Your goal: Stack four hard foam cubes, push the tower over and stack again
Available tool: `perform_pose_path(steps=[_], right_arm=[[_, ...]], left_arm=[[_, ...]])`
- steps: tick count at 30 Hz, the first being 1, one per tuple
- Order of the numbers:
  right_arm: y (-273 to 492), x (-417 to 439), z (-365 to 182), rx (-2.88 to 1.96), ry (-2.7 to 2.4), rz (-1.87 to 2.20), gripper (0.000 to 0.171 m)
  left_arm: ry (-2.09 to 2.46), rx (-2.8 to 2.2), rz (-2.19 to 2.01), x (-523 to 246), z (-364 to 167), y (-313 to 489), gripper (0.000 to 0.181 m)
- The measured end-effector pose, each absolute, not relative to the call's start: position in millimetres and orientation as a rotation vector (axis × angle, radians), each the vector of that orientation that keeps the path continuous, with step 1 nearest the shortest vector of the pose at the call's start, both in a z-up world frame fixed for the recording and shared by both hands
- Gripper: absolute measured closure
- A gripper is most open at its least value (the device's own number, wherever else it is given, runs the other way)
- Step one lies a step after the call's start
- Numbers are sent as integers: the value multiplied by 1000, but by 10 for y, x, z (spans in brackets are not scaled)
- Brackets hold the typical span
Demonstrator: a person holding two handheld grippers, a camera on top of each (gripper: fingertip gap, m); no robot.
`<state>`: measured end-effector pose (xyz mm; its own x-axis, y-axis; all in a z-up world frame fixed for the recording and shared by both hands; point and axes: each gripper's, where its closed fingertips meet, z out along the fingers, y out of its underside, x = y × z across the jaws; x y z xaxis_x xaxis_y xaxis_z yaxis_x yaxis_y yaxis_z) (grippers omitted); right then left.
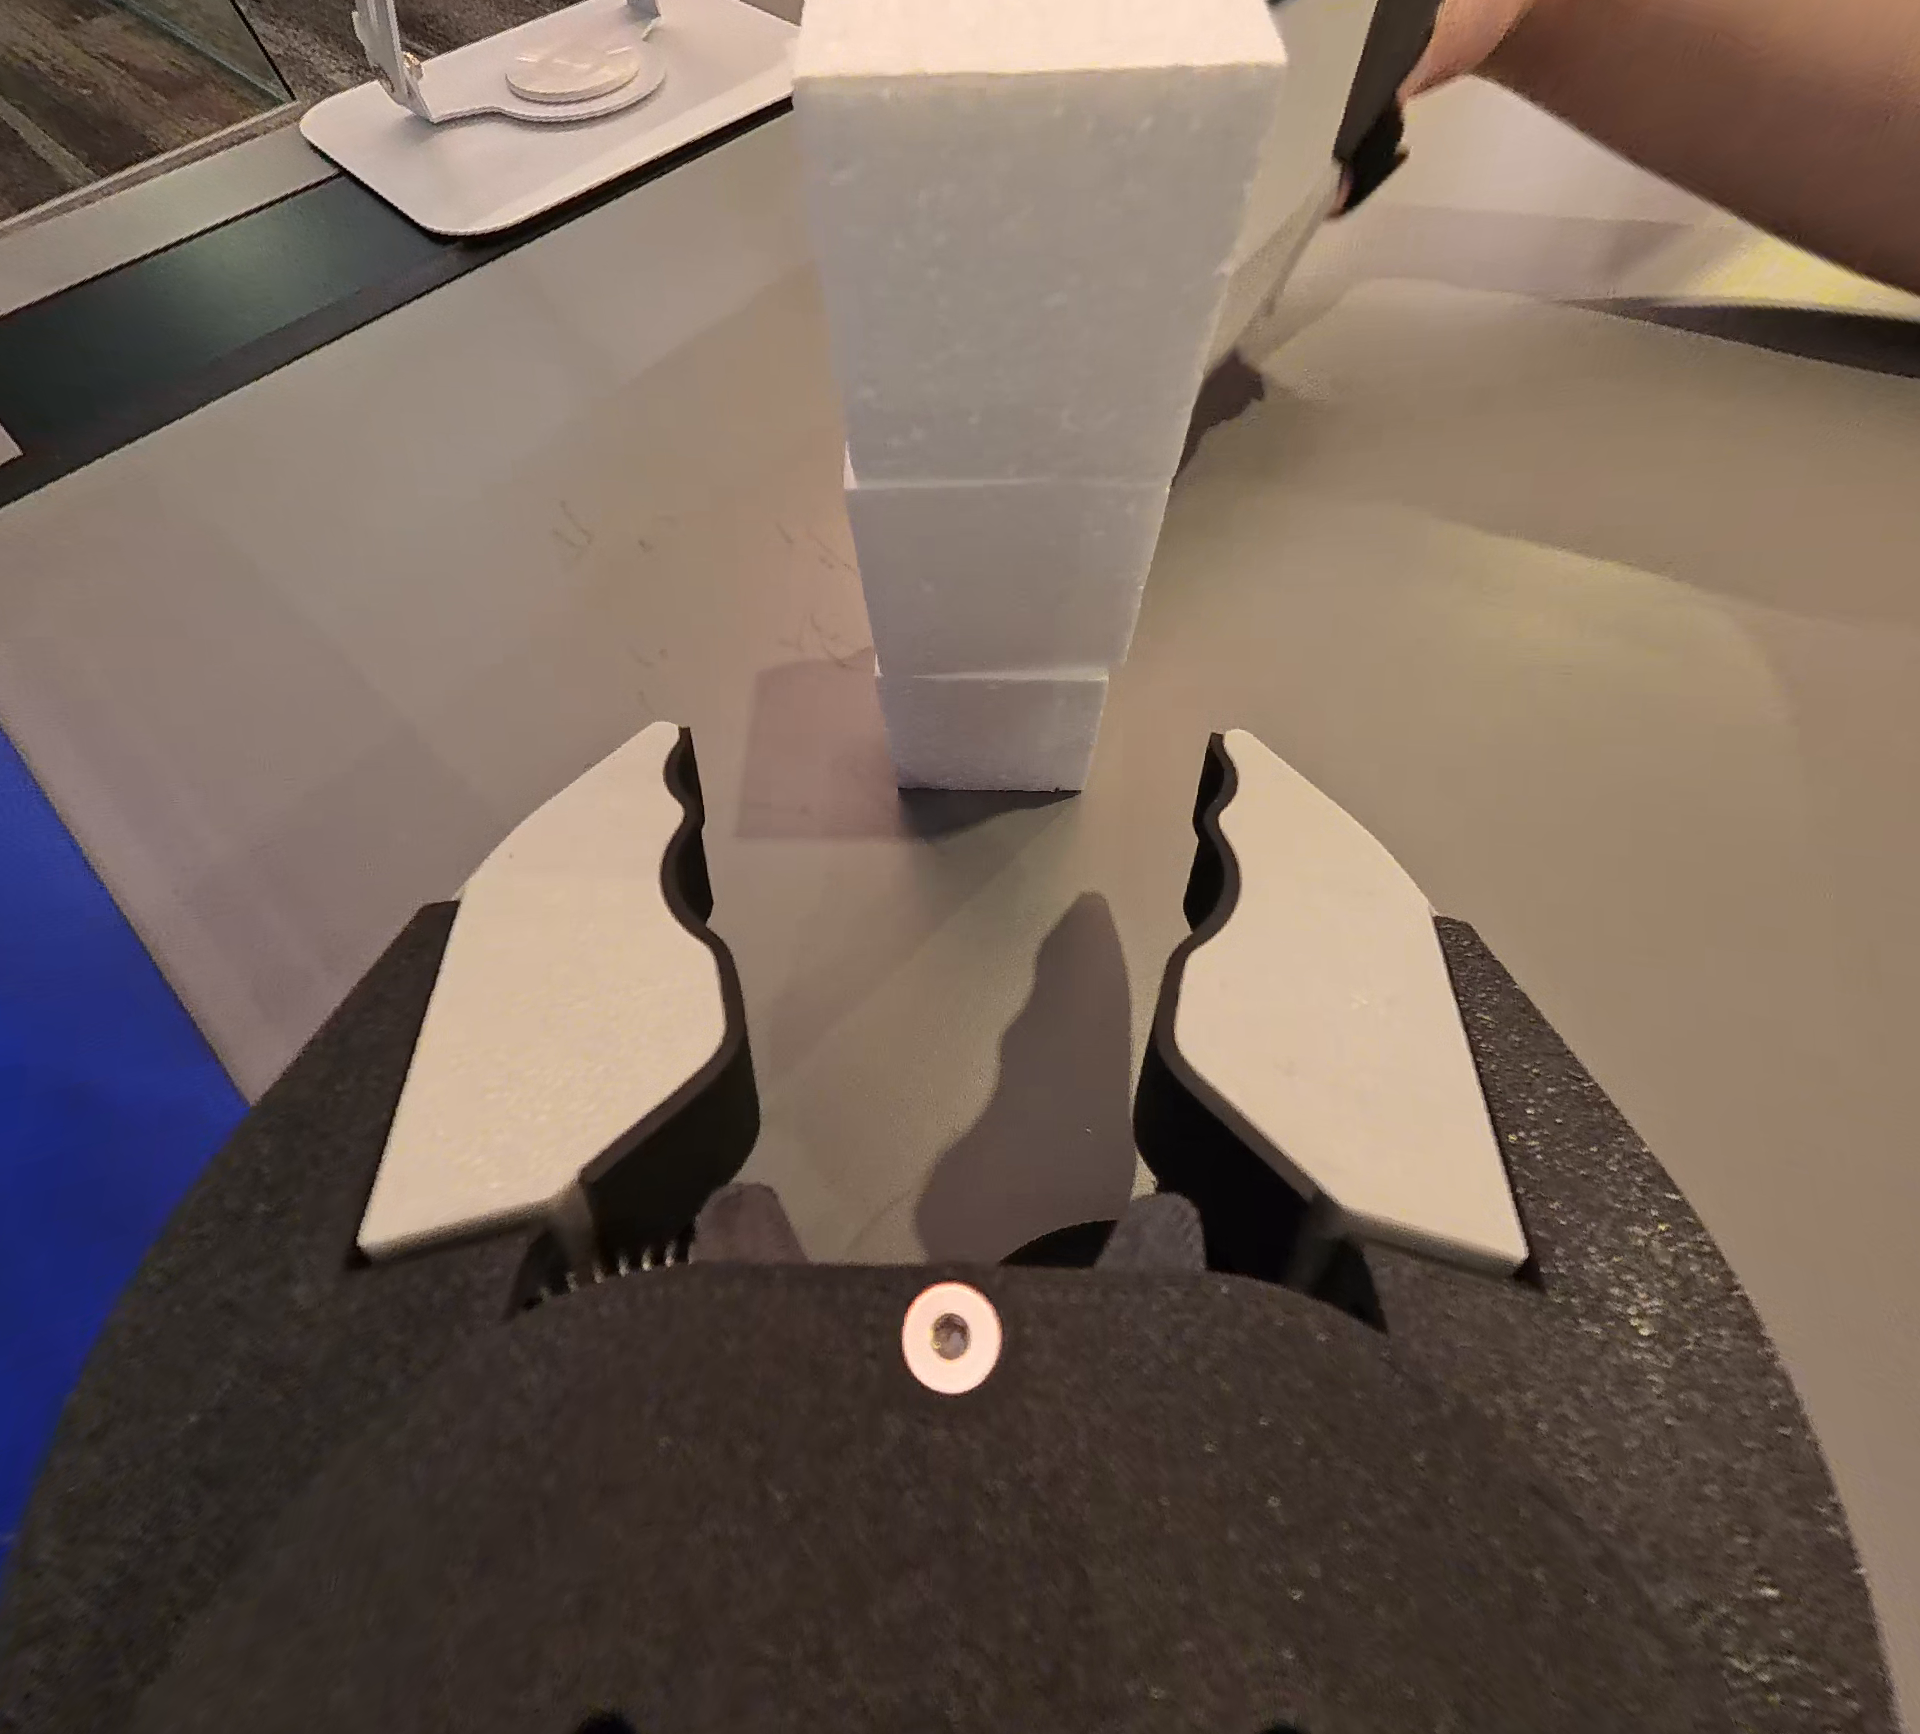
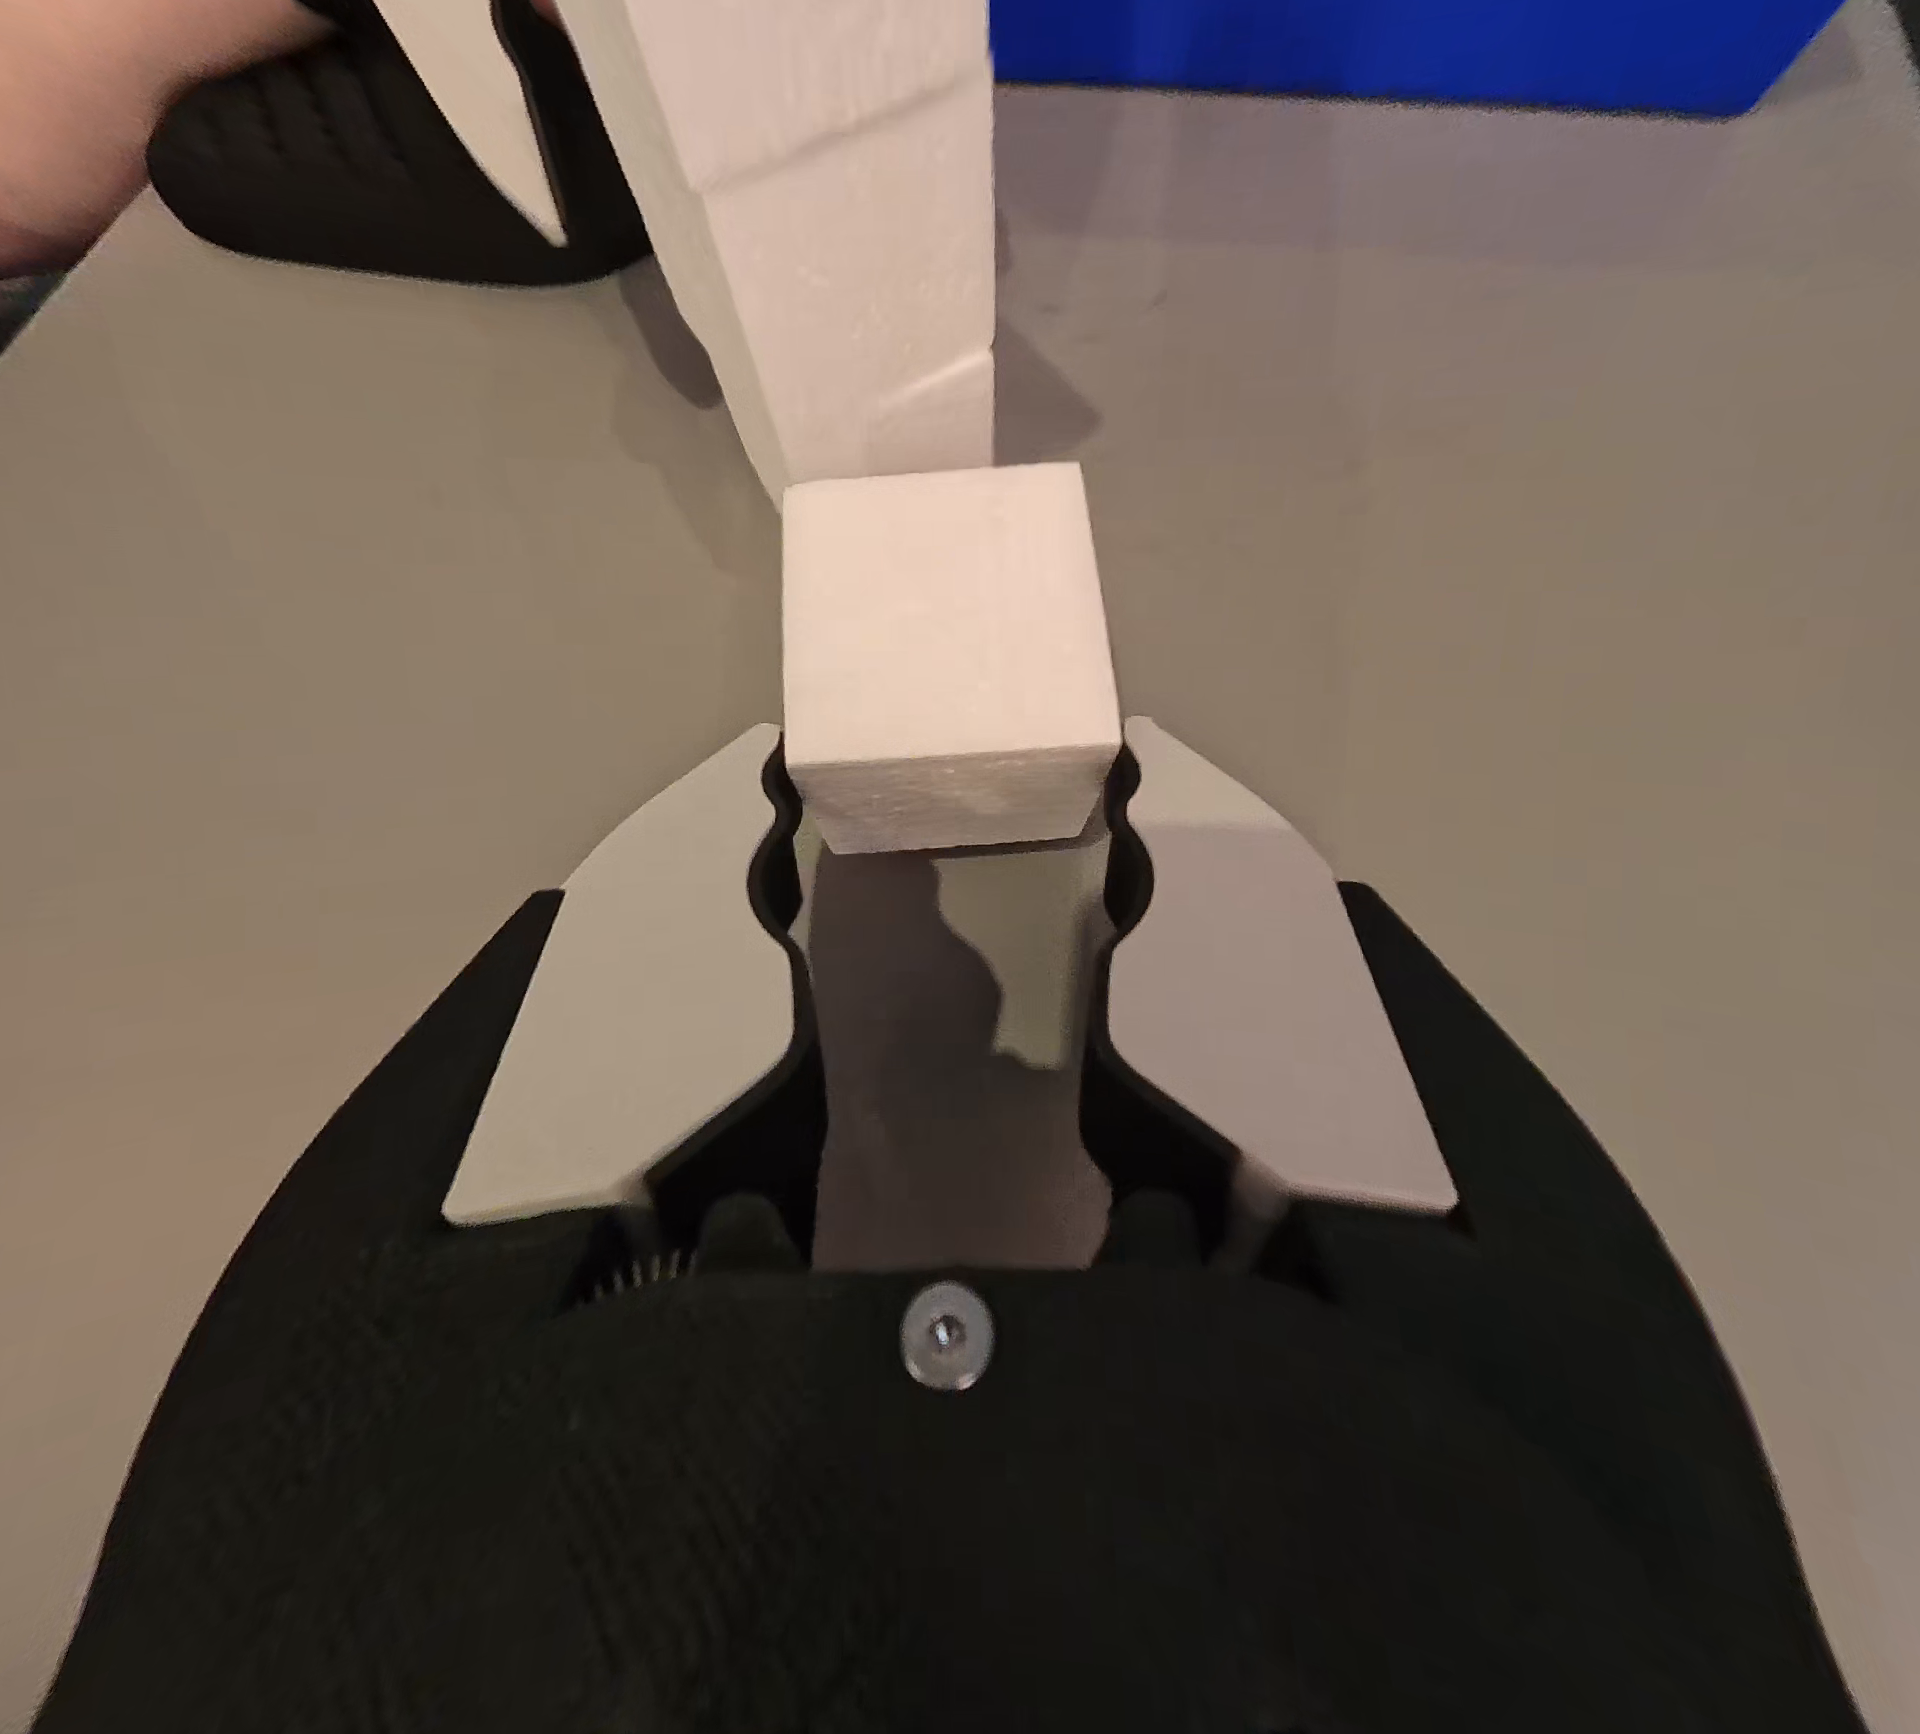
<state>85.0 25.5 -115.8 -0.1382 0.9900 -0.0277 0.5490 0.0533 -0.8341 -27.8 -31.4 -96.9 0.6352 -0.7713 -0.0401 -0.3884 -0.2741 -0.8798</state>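
Grey tabletop (image 1: 416, 645), and the tower (image 1: 1023, 354) stands on it! Right gripper (image 2: 951, 785) clamps the last cube (image 2: 940, 635) beside its base, ready to lift; left gripper (image 1: 945, 791) waits, fingers apart, clear of the stack.

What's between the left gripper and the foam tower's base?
Nothing but bare grey table, partly shadowed. The left wrist view shows the left gripper open, short of the tower.

The left gripper (image 1: 945, 775) was spread wide with nothing between its fingers, angled downward. The right gripper (image 2: 951, 775) was closed on a cube (image 2: 940, 624) at its fingertips. A bare forearm (image 1: 1683, 43) extended behind the right gripper.
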Motion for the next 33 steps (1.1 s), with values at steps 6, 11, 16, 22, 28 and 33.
perform_pose_path(steps=[6,11,16,22,28,33], right_arm=[[315,792,20,-1344,-1612,1006,114],[-113,438,445,-1192,-1835,1118,114],[-194,192,318,-1193,-2011,1077,113],[-190,148,269,-1184,-2056,1123,113],[-157,151,149,-1224,-2114,1083,113],[-149,138,107,-1244,-2123,1080,113]], left_arm=[[929,-1893,-491,-273,-975,-318,90],[936,-1901,-484,-271,-999,-321,90],[919,-1895,-498,-282,-978,-317,91],[936,-1896,-488,-273,-985,-328,91],[942,-1894,-489,-268,-982,-339,91],[944,-1892,-490,-267,-976,-342,91]])
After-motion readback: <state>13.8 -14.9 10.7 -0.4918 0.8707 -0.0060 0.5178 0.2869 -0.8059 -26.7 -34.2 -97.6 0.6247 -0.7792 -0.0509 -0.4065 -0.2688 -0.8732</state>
